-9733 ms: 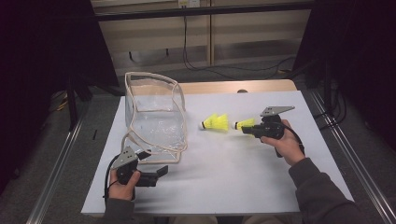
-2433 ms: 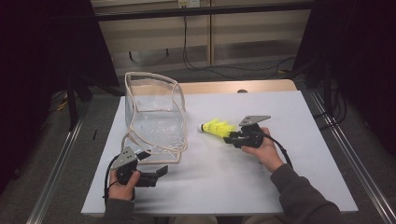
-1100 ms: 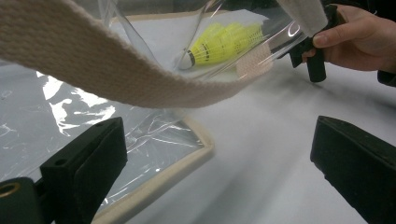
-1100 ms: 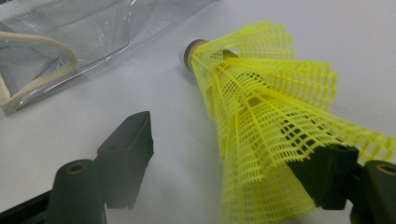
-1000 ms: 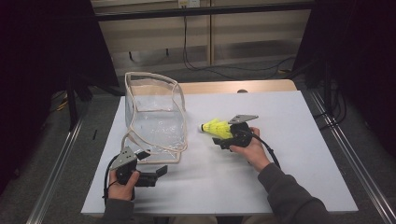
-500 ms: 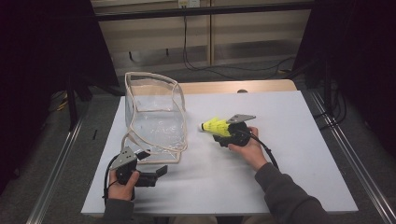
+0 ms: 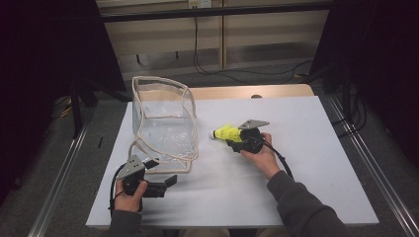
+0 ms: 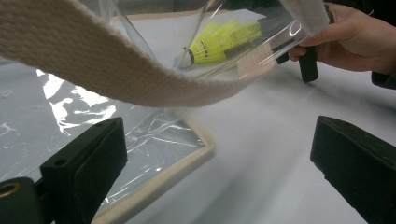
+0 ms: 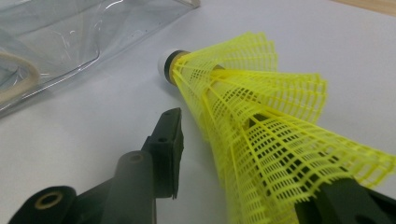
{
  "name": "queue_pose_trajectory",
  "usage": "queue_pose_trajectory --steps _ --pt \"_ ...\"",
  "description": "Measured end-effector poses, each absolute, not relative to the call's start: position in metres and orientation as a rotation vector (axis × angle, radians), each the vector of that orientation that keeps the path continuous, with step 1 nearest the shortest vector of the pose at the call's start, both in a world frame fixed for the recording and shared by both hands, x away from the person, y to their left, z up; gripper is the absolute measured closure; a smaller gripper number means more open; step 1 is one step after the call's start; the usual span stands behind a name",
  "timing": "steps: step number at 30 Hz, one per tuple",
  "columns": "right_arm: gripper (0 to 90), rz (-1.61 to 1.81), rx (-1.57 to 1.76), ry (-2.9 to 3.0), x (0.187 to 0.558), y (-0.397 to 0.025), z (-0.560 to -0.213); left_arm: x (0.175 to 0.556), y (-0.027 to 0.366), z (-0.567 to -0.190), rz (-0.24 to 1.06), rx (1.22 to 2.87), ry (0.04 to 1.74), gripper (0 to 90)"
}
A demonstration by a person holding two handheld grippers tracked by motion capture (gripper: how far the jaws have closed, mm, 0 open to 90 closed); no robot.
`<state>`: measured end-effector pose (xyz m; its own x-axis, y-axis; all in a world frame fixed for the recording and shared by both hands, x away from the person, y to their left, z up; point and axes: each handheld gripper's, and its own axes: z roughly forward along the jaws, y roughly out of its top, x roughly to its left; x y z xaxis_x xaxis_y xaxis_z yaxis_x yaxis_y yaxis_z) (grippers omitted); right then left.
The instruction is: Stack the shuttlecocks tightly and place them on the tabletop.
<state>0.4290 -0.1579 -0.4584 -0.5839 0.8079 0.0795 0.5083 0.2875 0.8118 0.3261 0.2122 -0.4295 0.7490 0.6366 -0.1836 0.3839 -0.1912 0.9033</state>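
The white bench is carrying everything, and the biggest thing on it is a clear plastic bag with cream webbing trim, standing open just ahead of the left gripper. That gripper is resting low on the bench in the person's left hand, its fingers standing wide apart with nothing between them; the bag's bottom edge is lying just beside the one finger, and a webbing strap is arching above both.

The right gripper is sitting in the person's right hand, off to the side of the bag. Its fingers are parted around the skirt of a yellow shuttlecock; one finger is standing a little clear of the mesh, while the other is touching the skirt's wide end. The shuttlecock's white cork tip is pointing away from the fingers toward the bag, near it but apart.
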Motion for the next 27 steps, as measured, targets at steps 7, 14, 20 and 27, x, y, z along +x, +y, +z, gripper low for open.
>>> queue_pose_trajectory --steps 7,14,20,27 --pt "61.6 1.186 1.200 2.202 0.4301 -0.1565 -0.4583 0.3262 0.2121 -0.4299 0.278 1.813 0.797 3.8" --pt "68.6 1.174 1.193 2.196 0.4316 -0.1557 -0.4589 0.3267 0.2124 -0.4303 0.279 1.817 0.796 3.8" --pt "77.6 1.175 1.174 2.206 0.4322 -0.1563 -0.4584 0.3265 0.2125 -0.4302 0.279 1.814 0.799 3.8" --pt "79.9 1.170 1.148 2.231 0.4321 -0.1576 -0.4572 0.3267 0.2129 -0.4302 0.279 1.814 0.799 3.8"
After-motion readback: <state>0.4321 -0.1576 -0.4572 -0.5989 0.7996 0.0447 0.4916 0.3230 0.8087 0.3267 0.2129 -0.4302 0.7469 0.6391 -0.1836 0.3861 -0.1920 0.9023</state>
